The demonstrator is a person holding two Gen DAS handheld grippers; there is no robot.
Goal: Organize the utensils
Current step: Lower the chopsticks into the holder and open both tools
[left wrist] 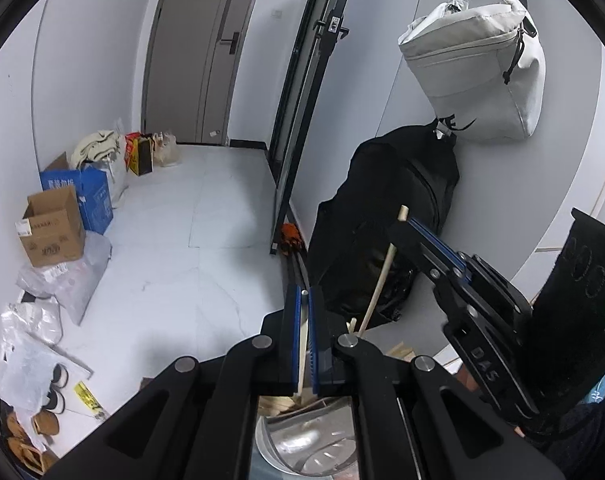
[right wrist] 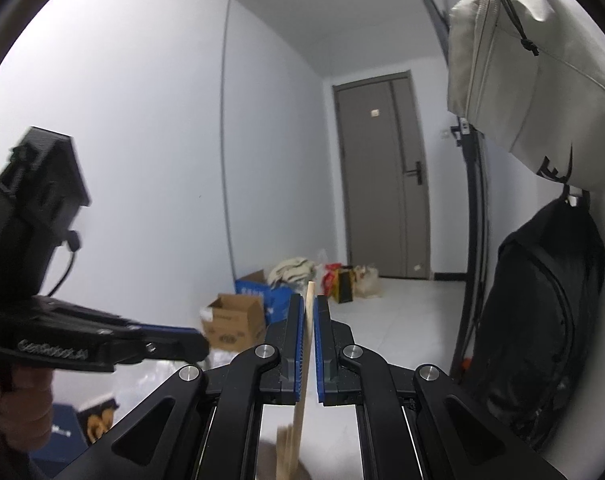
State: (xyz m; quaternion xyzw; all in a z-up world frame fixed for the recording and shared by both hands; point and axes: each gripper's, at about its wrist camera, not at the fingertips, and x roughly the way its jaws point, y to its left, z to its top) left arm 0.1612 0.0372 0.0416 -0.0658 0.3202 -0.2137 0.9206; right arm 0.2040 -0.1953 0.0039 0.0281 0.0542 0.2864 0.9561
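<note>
In the left wrist view my left gripper [left wrist: 304, 294] is shut on a thin wooden stick [left wrist: 302, 360]. The stick's lower end reaches down toward a shiny perforated metal holder [left wrist: 314, 444] just below the jaws. My right gripper [left wrist: 402, 226] comes in from the right, shut on another wooden stick [left wrist: 384, 272] that slants down toward the same spot. In the right wrist view the right gripper [right wrist: 309, 300] pinches that wooden utensil [right wrist: 308, 340] upright between its blue pads, and its wider lower end is blurred. The left gripper [right wrist: 202, 344] reaches in from the left.
A black backpack [left wrist: 382, 220] and a white bag [left wrist: 474, 76] hang on the right wall. A dark sliding-door frame [left wrist: 298, 120] stands ahead and a grey door [left wrist: 198, 40] beyond it. A cardboard box [left wrist: 52, 228], a blue box [left wrist: 96, 196], plastic bags and shoes line the left floor.
</note>
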